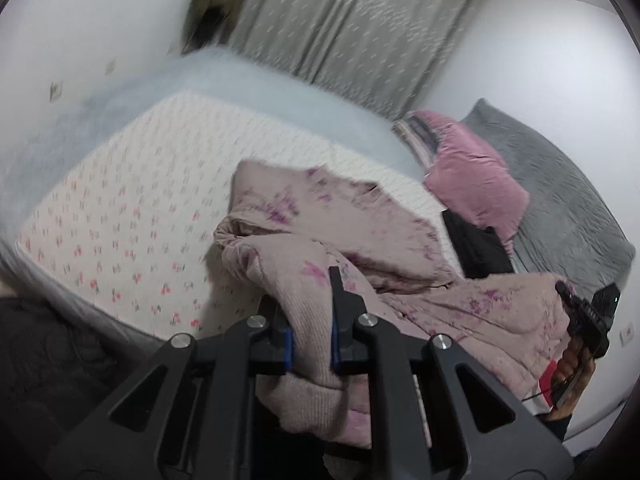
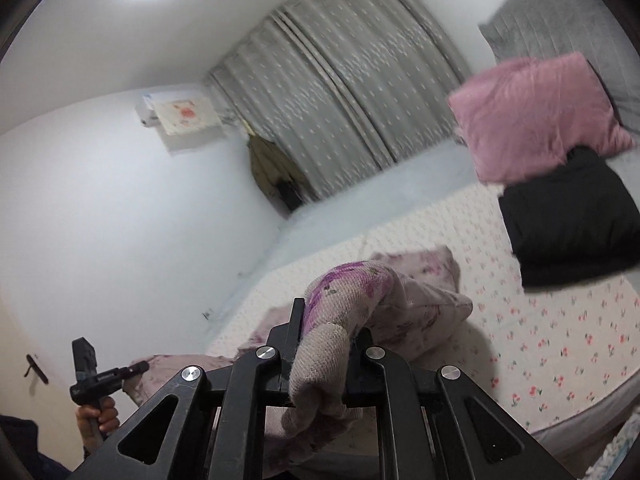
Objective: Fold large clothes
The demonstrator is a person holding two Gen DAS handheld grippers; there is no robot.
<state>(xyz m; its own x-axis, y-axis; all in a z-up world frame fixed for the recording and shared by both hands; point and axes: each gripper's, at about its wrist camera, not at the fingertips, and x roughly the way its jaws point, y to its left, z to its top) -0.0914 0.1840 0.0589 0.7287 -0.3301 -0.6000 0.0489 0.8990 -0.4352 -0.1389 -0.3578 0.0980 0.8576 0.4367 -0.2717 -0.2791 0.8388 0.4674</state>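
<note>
Our left claw is clamped on a bunched fold of the garment, a beige-pink knit with purple flowers; the cloth fills the gap between the two fingers and hangs down toward 6 o'clock. From there the garment runs up to 12 o'clock in crumpled layers over the bed, whose cover is white with small red flowers. At 3 o'clock in the left view a stretch of the knit leads to our right claw, seen small at the frame's edge, with the hand below it.

In the right view, our right claw is likewise closed on a rolled wad of the garment, which bulges up between the fingers and droops toward 6 o'clock. The rest of the knit lies heaped on the bed just past the claw. Our left claw shows at 8 o'clock, touching the cloth's far edge.

A pink cushion sits at 2 o'clock, touching a black folded item below it. A grey pillow stands behind the cushion. Grey curtains hang at 12 o'clock.
</note>
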